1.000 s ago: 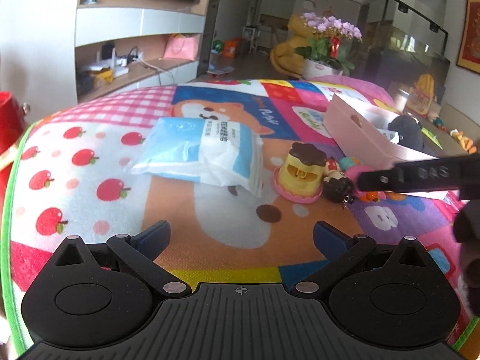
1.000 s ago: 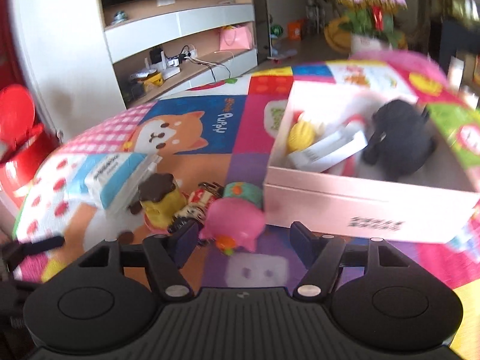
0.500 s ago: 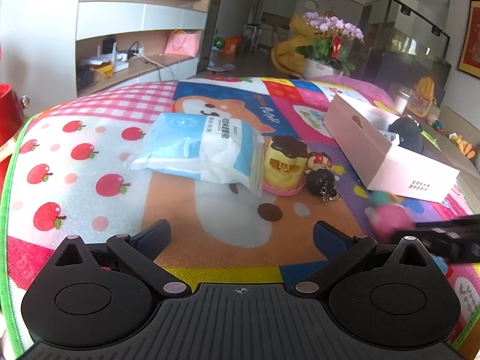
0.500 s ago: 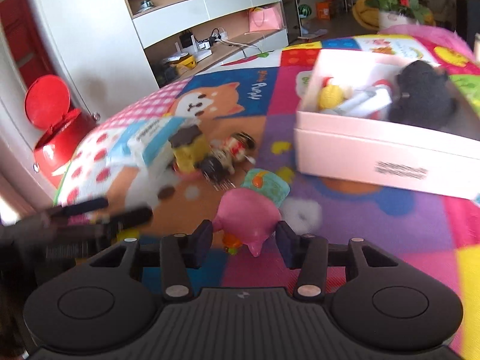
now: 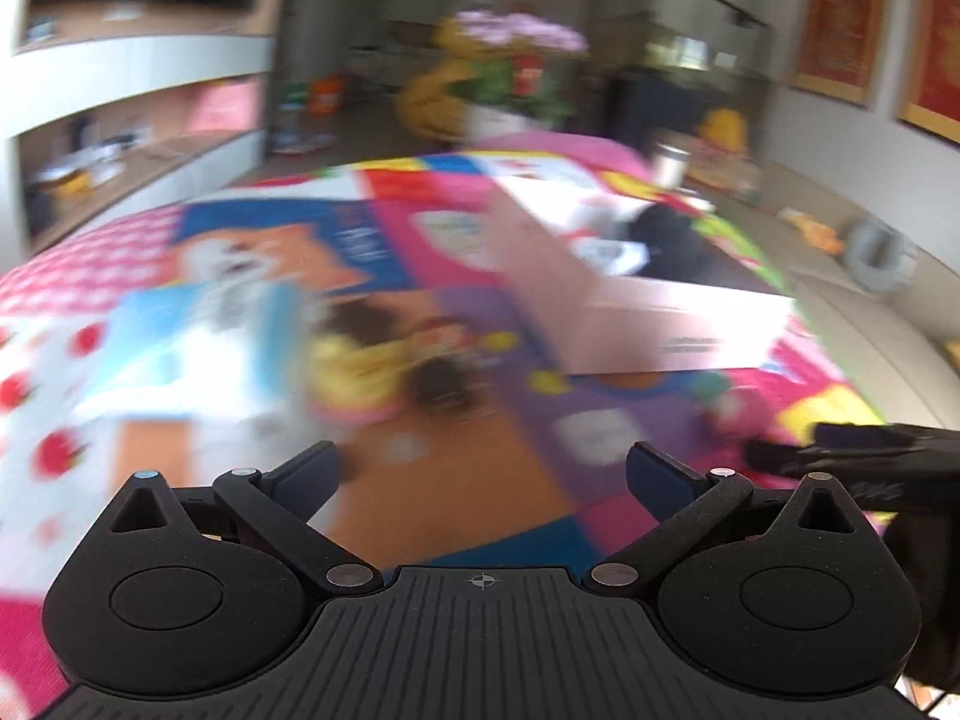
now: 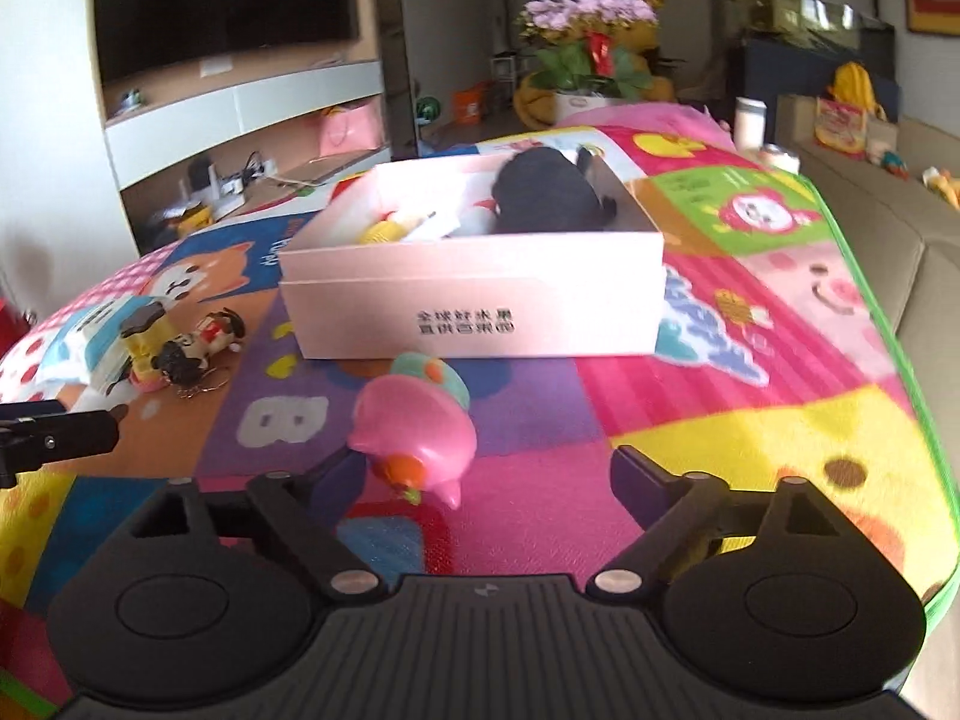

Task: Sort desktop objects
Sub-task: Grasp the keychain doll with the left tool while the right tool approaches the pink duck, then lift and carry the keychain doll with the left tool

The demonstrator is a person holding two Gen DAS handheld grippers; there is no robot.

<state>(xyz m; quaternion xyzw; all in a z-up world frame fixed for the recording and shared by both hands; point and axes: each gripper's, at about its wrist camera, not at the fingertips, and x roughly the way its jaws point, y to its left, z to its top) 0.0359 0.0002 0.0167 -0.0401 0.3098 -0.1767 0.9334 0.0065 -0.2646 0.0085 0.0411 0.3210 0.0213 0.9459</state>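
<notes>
Right gripper (image 6: 486, 474) has its jaws spreading apart, and the pink toy (image 6: 414, 435) sits between them, hard against the left finger with a wide gap to the right finger, so nothing pinches it. Left gripper (image 5: 480, 468) stands wide and empty over the play mat (image 5: 456, 480).

Only the right wrist view is sharp. It shows the toy just in front of the pink box (image 6: 480, 312), a teal part toward the box and a pointed pink tip toward the camera, so its long axis runs roughly from box to gripper. Inside the box lie a black plush (image 6: 546, 192), something yellow and a white piece. Left of the box are a small figure keychain (image 6: 204, 342), a yellow and brown toy (image 6: 141, 336) and a blue and white packet (image 6: 84, 336).

The left wrist view is smeared by motion; it adds the right gripper's finger entering below the box's right corner.

Right of the box the mat is bare up to its green edge (image 6: 894, 324), with a beige surface beyond.
</notes>
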